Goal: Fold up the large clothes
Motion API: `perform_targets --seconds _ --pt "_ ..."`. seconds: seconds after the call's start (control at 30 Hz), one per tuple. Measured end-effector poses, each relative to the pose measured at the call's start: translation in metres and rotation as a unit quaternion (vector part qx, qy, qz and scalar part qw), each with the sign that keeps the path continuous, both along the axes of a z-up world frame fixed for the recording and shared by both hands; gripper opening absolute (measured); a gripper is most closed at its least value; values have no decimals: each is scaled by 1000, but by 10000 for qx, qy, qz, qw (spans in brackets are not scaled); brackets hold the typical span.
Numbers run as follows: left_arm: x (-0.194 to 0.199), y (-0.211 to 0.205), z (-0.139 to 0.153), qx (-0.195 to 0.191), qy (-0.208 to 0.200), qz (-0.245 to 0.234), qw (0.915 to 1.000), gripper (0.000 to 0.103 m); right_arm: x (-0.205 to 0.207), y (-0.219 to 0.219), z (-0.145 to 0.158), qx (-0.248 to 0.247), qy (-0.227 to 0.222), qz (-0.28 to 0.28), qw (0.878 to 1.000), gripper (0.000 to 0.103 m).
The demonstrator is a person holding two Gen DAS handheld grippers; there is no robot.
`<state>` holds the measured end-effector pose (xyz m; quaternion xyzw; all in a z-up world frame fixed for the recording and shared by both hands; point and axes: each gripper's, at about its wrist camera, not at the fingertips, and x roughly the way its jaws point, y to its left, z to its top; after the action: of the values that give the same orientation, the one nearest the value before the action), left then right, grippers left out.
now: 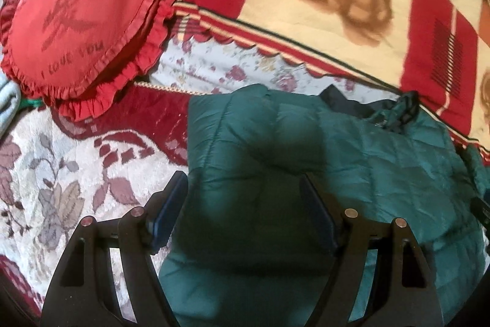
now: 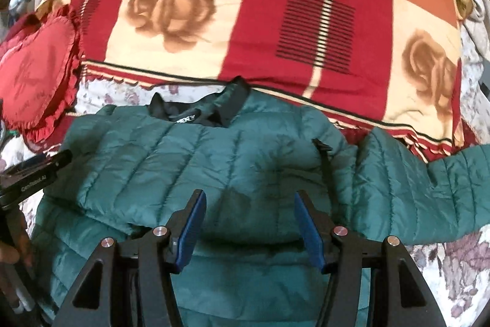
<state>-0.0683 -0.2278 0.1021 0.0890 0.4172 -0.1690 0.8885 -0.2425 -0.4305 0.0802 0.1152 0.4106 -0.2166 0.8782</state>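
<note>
Right wrist view is showing a teal quilted puffer jacket (image 2: 196,149) lying flat on a cream floral bedspread (image 2: 453,265), collar at twelve o'clock against a red-and-cream checked rose-print blanket (image 2: 275,5), likely spread this way so its panels can be folded over one another. One sleeve (image 2: 428,183) is stretching out toward three o'clock, not yet folded in, while the side toward nine o'clock is already lying doubled over the body. The right gripper (image 2: 248,216) is hovering above the chest panel with its blue-padded jaws released and nothing between them; the jacket is sitting below and beyond the jaws, from the centre out to three o'clock. At nine o'clock the left gripper (image 2: 36,170) is showing at the frame edge. Left wrist view is showing that left gripper (image 1: 242,204) standing wide apart and empty over the folded edge of the jacket (image 1: 337,167), which is filling the frame from six to three o'clock. A red heart-shaped frilled cushion (image 1: 79,32) is resting at ten o'clock, well apart from the jacket, seemingly pushed aside to leave folding room. Judging by this, the outstretched sleeve is the next part needing attention.
</note>
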Motion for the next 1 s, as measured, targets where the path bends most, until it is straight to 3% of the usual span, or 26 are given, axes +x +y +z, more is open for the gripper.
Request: perform_targets --seconds 0.13,0.63,0.83,1.0 --pt "-10 -3 8 25 -150 -63 9999 76 7 6 -6 -25 61 58 10000 56" --pt "4 -6 -19 199 227 -5 9995 77 27 -14 -31 81 400 -142 9991 56" --pt "5 -10 -24 261 241 -2 9994 77 28 -25 -42 264 500 -188 9982 57" --pt "5 -10 -24 255 253 2 9994 77 28 -22 -42 142 531 -156 9984 58"
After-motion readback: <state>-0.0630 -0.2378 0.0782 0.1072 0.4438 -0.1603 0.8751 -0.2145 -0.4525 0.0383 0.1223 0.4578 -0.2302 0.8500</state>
